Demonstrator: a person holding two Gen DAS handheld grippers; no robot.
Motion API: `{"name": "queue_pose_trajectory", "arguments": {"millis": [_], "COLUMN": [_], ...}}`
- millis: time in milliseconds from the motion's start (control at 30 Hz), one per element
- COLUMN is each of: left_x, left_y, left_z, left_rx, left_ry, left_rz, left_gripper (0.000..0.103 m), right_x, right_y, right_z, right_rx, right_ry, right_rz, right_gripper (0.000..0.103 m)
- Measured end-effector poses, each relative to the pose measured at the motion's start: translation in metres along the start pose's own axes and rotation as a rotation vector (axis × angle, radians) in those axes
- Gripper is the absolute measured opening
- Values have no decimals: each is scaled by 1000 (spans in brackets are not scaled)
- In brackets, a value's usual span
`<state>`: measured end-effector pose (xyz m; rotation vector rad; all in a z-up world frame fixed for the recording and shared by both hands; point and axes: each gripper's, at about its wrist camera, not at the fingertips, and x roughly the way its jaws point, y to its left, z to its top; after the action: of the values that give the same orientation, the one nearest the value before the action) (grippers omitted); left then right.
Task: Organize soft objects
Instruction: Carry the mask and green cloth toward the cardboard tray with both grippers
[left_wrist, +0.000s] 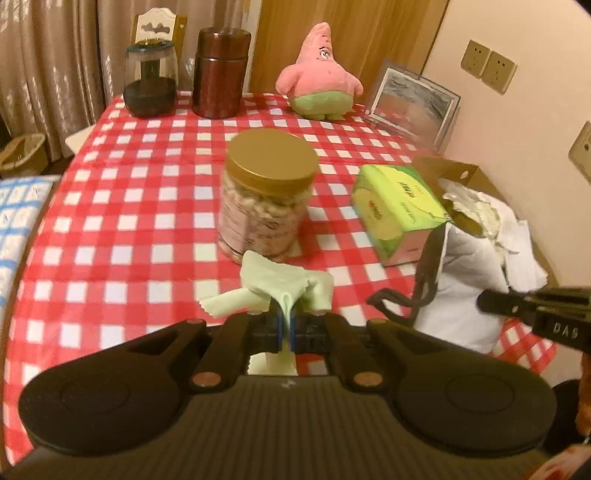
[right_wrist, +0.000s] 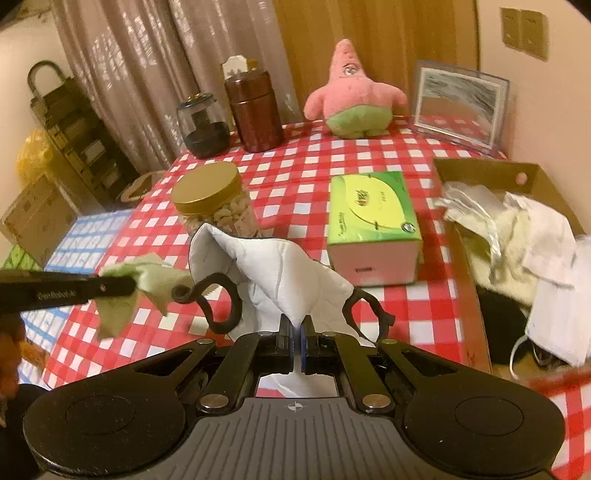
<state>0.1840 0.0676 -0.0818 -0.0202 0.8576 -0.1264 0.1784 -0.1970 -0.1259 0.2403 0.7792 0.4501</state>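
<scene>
- Two grippers, each carrying one soft item: the left gripper (left_wrist: 286, 325) has its jaws pressed together on a pale green cloth (left_wrist: 273, 290), and the right gripper (right_wrist: 296, 343) is pinched on a white face mask (right_wrist: 280, 273) with black ear loops.
- Both items hang above the checked tablecloth (left_wrist: 147, 221); in the right wrist view the cardboard box (right_wrist: 465, 258) of white soft things lies at about three o'clock, the tissue box (right_wrist: 369, 221) at one.
- Risk, as I judge it: a dangling ear loop (right_wrist: 218, 306) could snag the other gripper or the box rim (the thin pinch would then slip).
- The cloth could brush the gold-lidded jar (left_wrist: 266, 199) at twelve o'clock and tip it.
- Both grippers point forward and downward, side by side, close together.
</scene>
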Motion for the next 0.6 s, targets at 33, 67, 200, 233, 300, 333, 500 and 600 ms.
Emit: {"name": "queue_pose_trajectory", "arguments": {"millis": [33,67,200,233,300,333,500,600], "left_x": [1,1,2,2,3,4,5,4], "left_y": [-4,-8,-25,-29,-38,-42,-68,-84], "left_z": [-2,-5,-14,-15,-19,-22,-32,-36], "left_rx": [-7,-13,-31,-37,-56,-62,-73,-71], "left_ry": [0,0,0,-2,-1,-2,-5,-5], "left_rz": [-3,-6,-33,-39,-54,-62,-95,-120], "left_gripper": [3,3,3,3,3,3,3,3], "right_x": [-3,-6,-17,-19,-26,-29,-47,-60], "right_y": [-1,-2,-7,-8,-11,-13,-25,-31], "right_z": [-2,-4,-15,-17,-23,-25,-38,-46], "right_rx": [8,15,35,41,54,61,98,102], "right_ry": [-3,-6,-14,-16,-26,-31,-56,-69], "right_rz": [0,-2,-23,-27,-41,-49,-102,-138], "right_gripper": [3,3,3,3,3,3,3,3]}}
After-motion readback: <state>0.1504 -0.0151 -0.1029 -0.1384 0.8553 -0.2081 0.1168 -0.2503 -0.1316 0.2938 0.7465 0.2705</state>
